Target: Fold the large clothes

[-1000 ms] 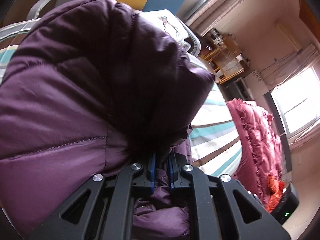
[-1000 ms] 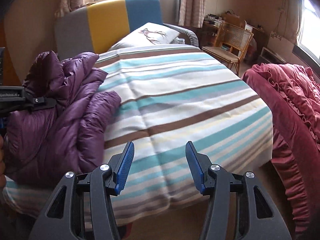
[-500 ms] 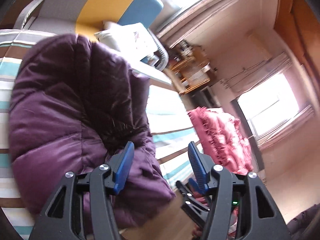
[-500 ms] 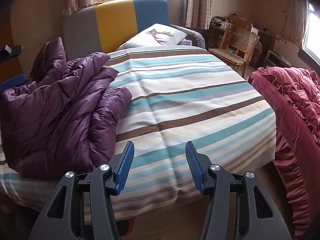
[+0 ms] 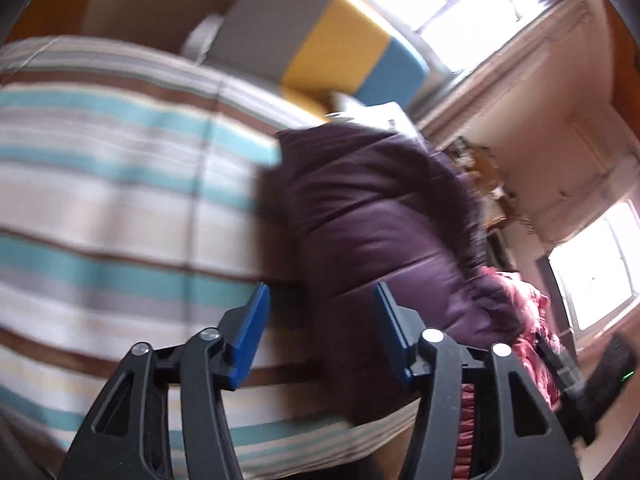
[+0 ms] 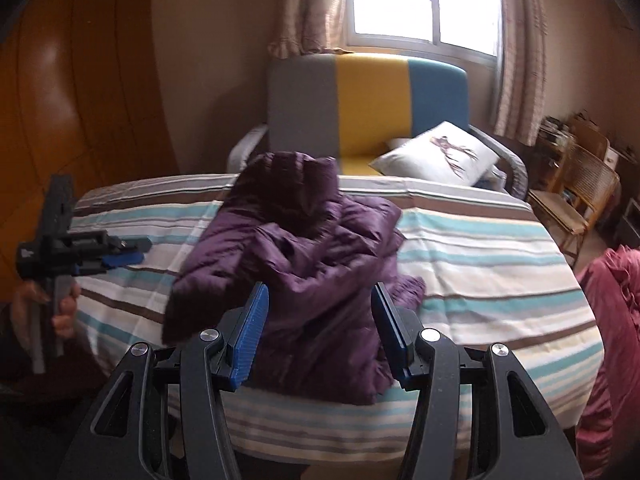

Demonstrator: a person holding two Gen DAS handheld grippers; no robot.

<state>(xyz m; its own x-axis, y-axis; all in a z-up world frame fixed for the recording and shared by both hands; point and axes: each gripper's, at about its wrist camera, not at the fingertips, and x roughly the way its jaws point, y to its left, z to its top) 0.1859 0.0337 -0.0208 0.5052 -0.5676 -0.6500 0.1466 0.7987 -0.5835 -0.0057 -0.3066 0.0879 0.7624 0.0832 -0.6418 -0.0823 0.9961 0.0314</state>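
Note:
A purple puffer jacket lies crumpled in a heap on the striped bed, near its front edge. My right gripper is open and empty, just in front of the heap. My left gripper is open and empty at the left side of the bed, with the jacket ahead and to its right. The left gripper also shows in the right wrist view, held over the bed's left edge, apart from the jacket.
A grey, yellow and blue headboard and a white pillow stand at the bed's far end. A wicker chair is at the right. A red ruffled quilt lies at the right. An orange wardrobe is at the left.
My left gripper has opened, let go of the jacket and pulled away to the left. The jacket now lies in a heap. My right gripper has moved left, in front of the jacket.

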